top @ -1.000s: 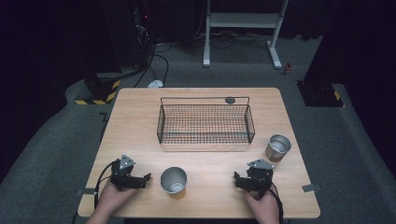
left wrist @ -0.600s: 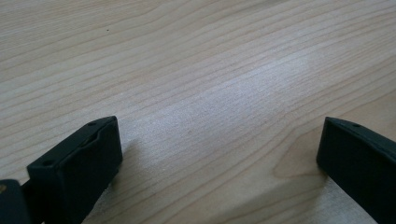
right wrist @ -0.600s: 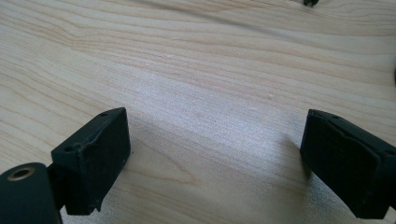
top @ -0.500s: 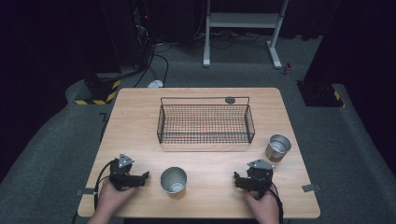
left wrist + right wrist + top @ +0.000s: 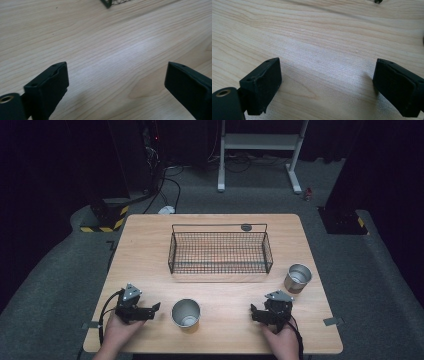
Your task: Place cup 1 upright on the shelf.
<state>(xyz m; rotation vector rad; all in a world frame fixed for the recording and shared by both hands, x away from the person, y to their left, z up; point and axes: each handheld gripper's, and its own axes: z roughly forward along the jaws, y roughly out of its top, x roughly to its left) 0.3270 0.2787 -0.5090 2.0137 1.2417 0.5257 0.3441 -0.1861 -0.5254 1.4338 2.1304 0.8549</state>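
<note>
The left gripper (image 5: 156,307) rests on the wooden table (image 5: 150,250), jaws apart with only bare wood between them, having just been closing. The steel cup (image 5: 186,313) stands just beside it. The right gripper (image 5: 254,312) gapes wide, holding nothing

Left gripper (image 5: 117,82): its two black jaws rise from the bottom edge, standing wide apart; they have just been closing, and nothing lies between them.
Gap: bare table only, no thing touching either pad.
Table (image 5: 112,45): pale wood with long grain lines, a soft sheen just beyond the gripper.
Wire basket (image 5: 110,2): one dark corner at the top edge, well beyond the gripper and slightly toward its left jaw, resting on the table.
Shadow: a faint patch on the wood just beside the gripper's left jaw.
</note>
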